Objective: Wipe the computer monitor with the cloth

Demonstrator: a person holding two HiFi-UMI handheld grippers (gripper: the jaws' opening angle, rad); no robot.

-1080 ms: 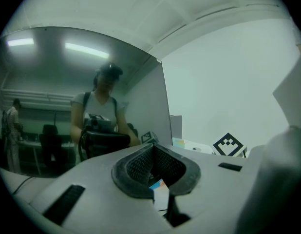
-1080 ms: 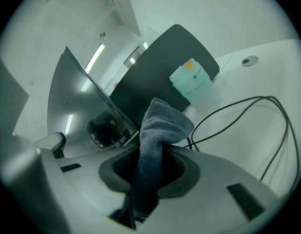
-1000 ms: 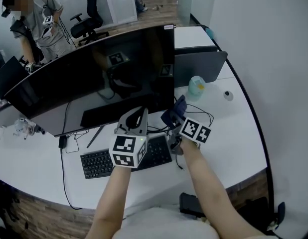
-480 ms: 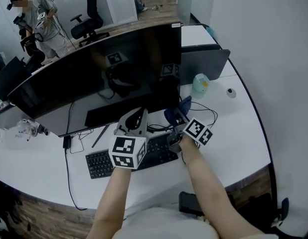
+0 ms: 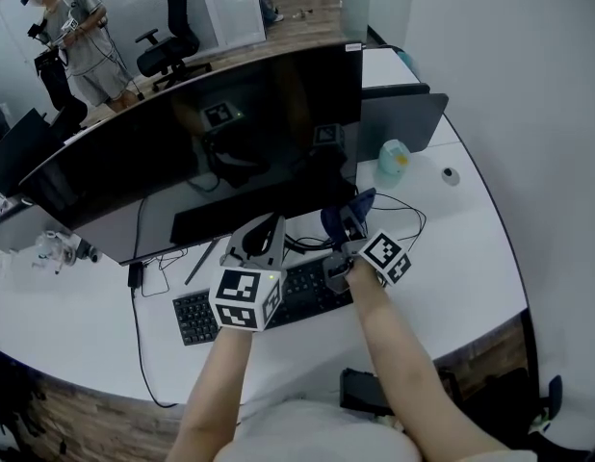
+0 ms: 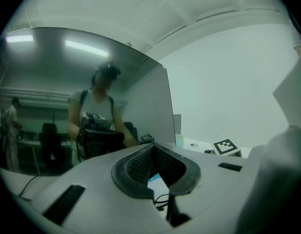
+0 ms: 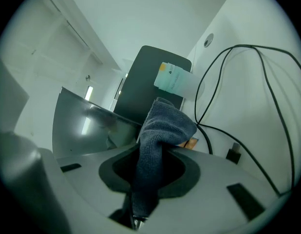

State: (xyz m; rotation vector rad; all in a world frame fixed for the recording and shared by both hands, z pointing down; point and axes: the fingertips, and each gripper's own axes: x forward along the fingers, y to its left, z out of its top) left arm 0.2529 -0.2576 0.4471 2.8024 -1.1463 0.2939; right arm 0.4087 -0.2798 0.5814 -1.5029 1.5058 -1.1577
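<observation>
The wide curved black monitor (image 5: 201, 142) stands across the desk, its dark screen reflecting the room. My right gripper (image 5: 348, 227) is shut on a dark blue cloth (image 5: 344, 216), just below the screen's lower right corner. In the right gripper view the cloth (image 7: 162, 126) bulges out between the jaws, with the monitor (image 7: 87, 121) close at the left. My left gripper (image 5: 262, 239) hovers over the keyboard in front of the screen's lower edge. Its jaws are shut on nothing (image 6: 153, 147), and they face the reflective screen (image 6: 67, 82).
A black keyboard (image 5: 278, 301) lies under both grippers, with cables (image 5: 403, 219) to its right. A grey second screen (image 5: 399, 123), a teal wipes tub (image 5: 392, 160) and a small round object (image 5: 452, 175) stand at the back right. A person (image 5: 71, 37) and an office chair (image 5: 172, 37) are behind the desk.
The right gripper with the cloth has shifted slightly in under the monitor's lower right corner. The left gripper has hardly moved. The person at the back has stepped left.
</observation>
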